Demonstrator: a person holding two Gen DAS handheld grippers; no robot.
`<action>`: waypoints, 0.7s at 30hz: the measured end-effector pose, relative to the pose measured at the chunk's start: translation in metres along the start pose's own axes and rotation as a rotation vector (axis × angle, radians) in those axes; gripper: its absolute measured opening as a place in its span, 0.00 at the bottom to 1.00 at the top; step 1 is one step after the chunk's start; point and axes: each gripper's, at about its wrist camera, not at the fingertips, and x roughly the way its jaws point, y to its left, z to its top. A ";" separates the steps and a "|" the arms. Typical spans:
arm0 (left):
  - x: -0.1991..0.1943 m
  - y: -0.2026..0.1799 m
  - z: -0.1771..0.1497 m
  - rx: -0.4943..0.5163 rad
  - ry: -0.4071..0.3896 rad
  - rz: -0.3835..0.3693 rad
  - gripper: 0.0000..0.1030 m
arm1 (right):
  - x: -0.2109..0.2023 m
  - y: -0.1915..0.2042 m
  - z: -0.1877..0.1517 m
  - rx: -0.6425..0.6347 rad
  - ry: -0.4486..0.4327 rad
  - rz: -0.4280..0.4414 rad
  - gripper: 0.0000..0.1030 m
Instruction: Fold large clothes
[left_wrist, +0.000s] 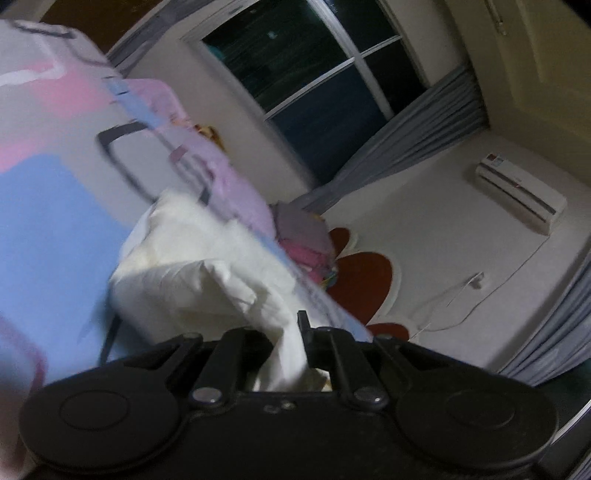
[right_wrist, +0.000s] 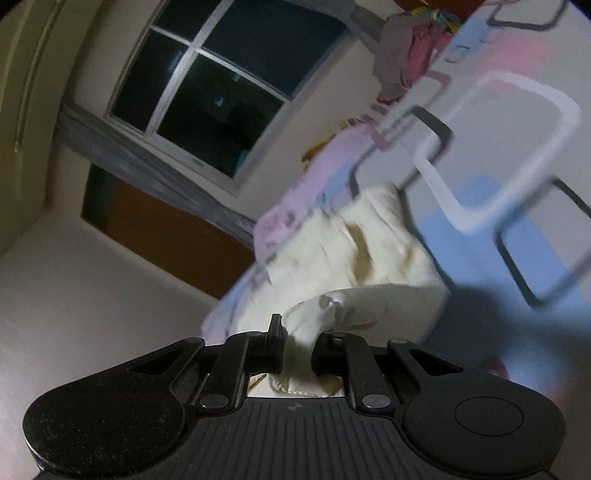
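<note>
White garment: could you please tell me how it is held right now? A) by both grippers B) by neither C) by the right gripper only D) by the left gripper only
A: the left gripper and the right gripper each pinch the white garment.

A bed (left_wrist: 48, 221) with a pink, blue and white patterned sheet. Behind it a dark window (left_wrist: 314, 70) flanked by grey curtains (left_wrist: 417, 129). An air conditioner (left_wrist: 521, 192) hangs on the wall. Pink clothes (left_wrist: 306, 240) lie piled at the bed's far edge.

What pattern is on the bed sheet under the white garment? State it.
Blue, pink and white blocks with dark and white rounded-rectangle outlines on the bed sheet; clearest in the right wrist view.
</note>
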 end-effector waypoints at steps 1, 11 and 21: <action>0.012 -0.001 0.011 0.005 -0.002 -0.005 0.07 | 0.010 0.003 0.011 -0.003 -0.005 0.002 0.12; 0.180 0.026 0.124 0.016 0.082 0.028 0.07 | 0.173 -0.023 0.148 0.139 -0.001 -0.070 0.12; 0.255 0.117 0.166 -0.171 0.074 0.073 0.40 | 0.262 -0.117 0.191 0.325 0.026 -0.147 0.34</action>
